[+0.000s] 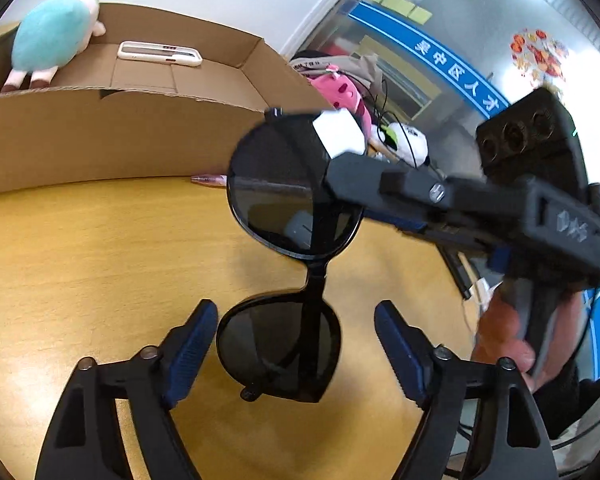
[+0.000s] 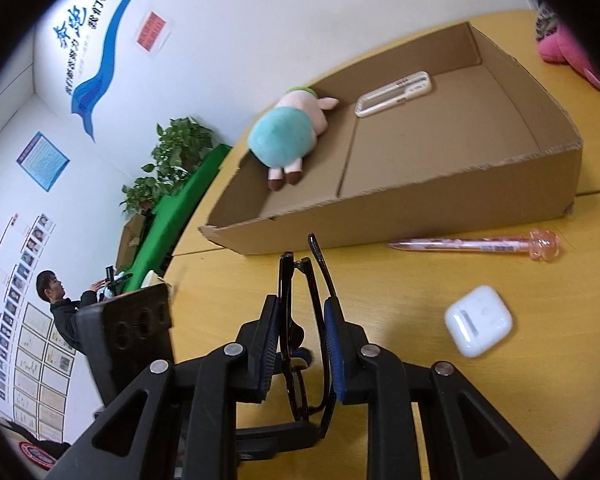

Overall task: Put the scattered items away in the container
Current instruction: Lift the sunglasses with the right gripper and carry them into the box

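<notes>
The left gripper (image 1: 296,354) stands wide apart, its blue pads on either side of the lower lens of the black sunglasses (image 1: 284,240) but not touching it. The right gripper (image 2: 302,336) is clenched on the folded sunglasses (image 2: 300,320) and holds them above the wooden table (image 1: 80,280). The cardboard box (image 2: 440,152) stands just behind, with a plush toy (image 2: 284,136) and a white case (image 2: 394,94) inside. A pink pen (image 2: 476,245) and a white earbud case (image 2: 478,320) lie on the table.

Black sunglasses (image 1: 288,248), brown cardboard box (image 1: 100,136)
</notes>
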`<move>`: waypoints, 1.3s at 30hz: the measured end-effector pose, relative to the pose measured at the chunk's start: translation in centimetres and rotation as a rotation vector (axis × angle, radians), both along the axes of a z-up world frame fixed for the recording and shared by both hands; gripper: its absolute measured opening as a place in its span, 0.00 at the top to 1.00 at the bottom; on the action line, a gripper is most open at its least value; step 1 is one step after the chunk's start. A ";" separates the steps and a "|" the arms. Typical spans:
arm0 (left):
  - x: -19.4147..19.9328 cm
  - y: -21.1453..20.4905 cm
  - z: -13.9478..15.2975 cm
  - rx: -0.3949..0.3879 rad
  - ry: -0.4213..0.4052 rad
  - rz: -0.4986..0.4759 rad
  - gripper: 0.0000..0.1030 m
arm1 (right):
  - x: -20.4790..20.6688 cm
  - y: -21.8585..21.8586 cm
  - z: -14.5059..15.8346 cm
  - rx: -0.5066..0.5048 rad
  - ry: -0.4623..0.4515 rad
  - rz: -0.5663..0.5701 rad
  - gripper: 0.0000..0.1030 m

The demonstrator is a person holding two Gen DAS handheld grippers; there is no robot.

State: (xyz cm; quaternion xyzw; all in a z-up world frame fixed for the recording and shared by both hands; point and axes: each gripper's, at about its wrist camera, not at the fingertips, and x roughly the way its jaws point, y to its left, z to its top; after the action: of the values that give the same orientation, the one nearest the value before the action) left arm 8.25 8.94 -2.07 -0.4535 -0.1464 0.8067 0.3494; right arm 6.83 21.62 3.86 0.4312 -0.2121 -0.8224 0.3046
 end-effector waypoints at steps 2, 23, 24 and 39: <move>0.1 0.2 -0.1 -0.023 0.001 -0.011 0.43 | 0.2 0.2 0.5 -0.008 0.012 -0.001 0.79; -8.1 -2.1 9.9 -0.153 0.109 0.104 0.43 | -8.6 -0.5 7.7 -0.075 0.093 0.032 0.80; -9.0 -2.3 10.4 -0.157 0.110 0.110 0.43 | -9.6 -0.9 8.3 -0.072 0.103 0.040 0.80; -24.7 -5.2 9.0 -0.259 -0.078 0.191 0.43 | -27.2 -4.3 8.0 -0.092 -0.020 0.106 0.80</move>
State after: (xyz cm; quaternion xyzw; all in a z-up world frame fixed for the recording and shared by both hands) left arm -16.42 3.72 6.89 -0.5096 -0.0969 0.8303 0.2040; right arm -20.39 17.34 11.88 0.4357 -0.2294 -0.7901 0.3651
